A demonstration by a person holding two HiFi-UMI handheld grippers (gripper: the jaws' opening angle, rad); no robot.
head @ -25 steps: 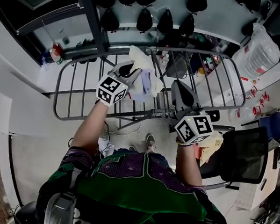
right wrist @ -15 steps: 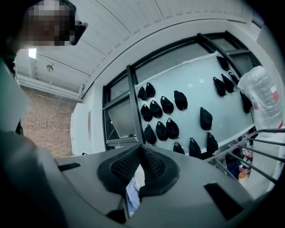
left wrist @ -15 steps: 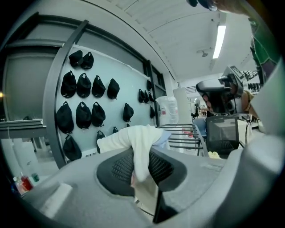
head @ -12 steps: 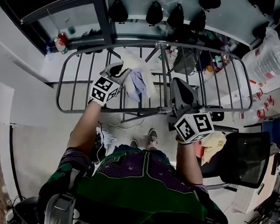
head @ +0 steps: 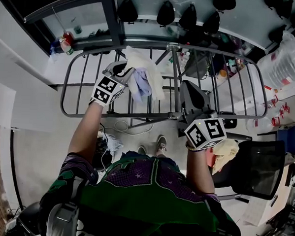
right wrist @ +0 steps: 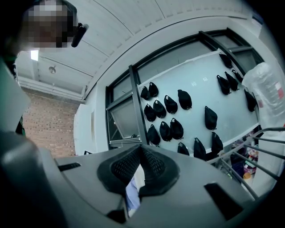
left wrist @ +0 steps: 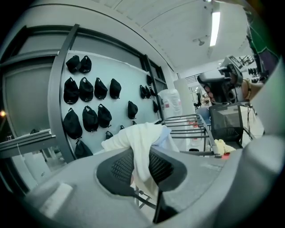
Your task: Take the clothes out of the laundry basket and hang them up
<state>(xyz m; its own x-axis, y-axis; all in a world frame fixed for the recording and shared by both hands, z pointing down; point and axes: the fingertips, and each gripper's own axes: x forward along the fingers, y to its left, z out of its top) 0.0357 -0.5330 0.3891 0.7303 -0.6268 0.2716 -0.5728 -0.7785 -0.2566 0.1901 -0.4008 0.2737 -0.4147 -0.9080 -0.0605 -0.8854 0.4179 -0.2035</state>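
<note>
Evidently the hanging step is in hand: a cream garment [head: 143, 65] with a pale lilac layer is held by the left tool [head: 119, 70] just above the bars of the drying rack [head: 152, 115], and it is not yet spread over a bar. In the left gripper view the left tool [left wrist: 143, 156] is seen closed to a narrow gap on a fold of the garment [left wrist: 138, 138], which is draped over the pads and hangs down beyond them. The right tool [head: 190, 92] is held level, well to the right of the garment, over the rack's near rail. Its jaws are shut tip to tip [right wrist: 141, 153] and nothing is seen to be gripped, though a sliver of pale cloth shows through the gap beneath the pads. The next move is judged to call for the garment to be lowered across a bar ahead of the left tool. Its loose edge could then be taken by the right tool, once opened, and pulled flat. The garment looks soft, thin and bunched, its free part hanging to the right of the left tool. The laundry basket cannot be made out. A yellowish cloth [head: 224, 149] is seen below and to the right of the right tool, beside a black chair [head: 258, 165].
</note>
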